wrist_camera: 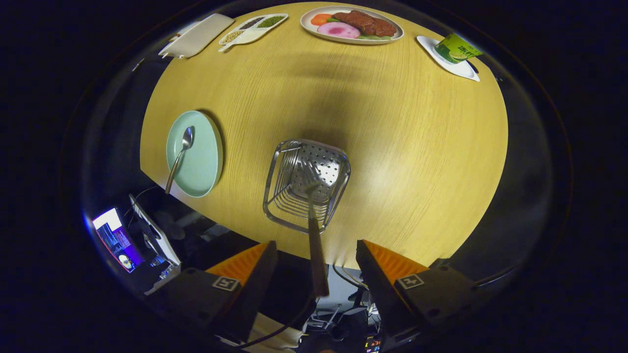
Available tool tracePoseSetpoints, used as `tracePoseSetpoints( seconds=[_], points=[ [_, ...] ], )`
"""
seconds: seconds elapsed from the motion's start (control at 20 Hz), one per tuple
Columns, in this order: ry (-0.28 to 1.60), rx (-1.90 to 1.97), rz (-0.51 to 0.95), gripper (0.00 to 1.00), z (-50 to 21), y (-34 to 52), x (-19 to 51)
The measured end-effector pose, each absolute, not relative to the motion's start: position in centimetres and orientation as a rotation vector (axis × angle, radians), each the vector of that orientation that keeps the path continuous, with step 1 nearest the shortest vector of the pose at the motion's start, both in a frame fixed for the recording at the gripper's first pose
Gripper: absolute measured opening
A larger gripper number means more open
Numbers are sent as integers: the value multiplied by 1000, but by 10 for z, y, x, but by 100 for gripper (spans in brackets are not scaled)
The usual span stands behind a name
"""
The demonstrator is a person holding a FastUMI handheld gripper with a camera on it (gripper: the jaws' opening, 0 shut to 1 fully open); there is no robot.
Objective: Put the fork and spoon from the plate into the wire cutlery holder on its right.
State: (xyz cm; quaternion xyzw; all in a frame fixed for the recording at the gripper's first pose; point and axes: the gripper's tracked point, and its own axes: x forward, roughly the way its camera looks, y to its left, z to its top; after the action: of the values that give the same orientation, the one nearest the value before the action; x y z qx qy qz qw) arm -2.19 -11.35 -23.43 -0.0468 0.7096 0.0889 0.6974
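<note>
Fork stands between the gripper's spread fingers, neither touching it, head down in the wire cutlery holder. Spoon lies on the green plate to the left; approach its handle squarely, low over the rim.

So the fork is in the wire holder now, head down on the perforated bottom, handle leaning out over the near rim and poking up between the spread fingers, neither of them touching it. The spoon sits on the pale green plate left of the holder, bowl away, handle hanging over the near rim.
</note>
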Motion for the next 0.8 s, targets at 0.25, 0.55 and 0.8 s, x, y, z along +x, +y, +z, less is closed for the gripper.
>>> tracePoseSetpoints(
  seconds=[0.25, 0.55, 0.8],
  points=[
    [1366, 0, 180, 99, -182, -102, 5],
    [1089, 76, 267, 99, -117, -52, 10],
    [880, 70, 274, 99, -88, 3, 10]
  ],
)
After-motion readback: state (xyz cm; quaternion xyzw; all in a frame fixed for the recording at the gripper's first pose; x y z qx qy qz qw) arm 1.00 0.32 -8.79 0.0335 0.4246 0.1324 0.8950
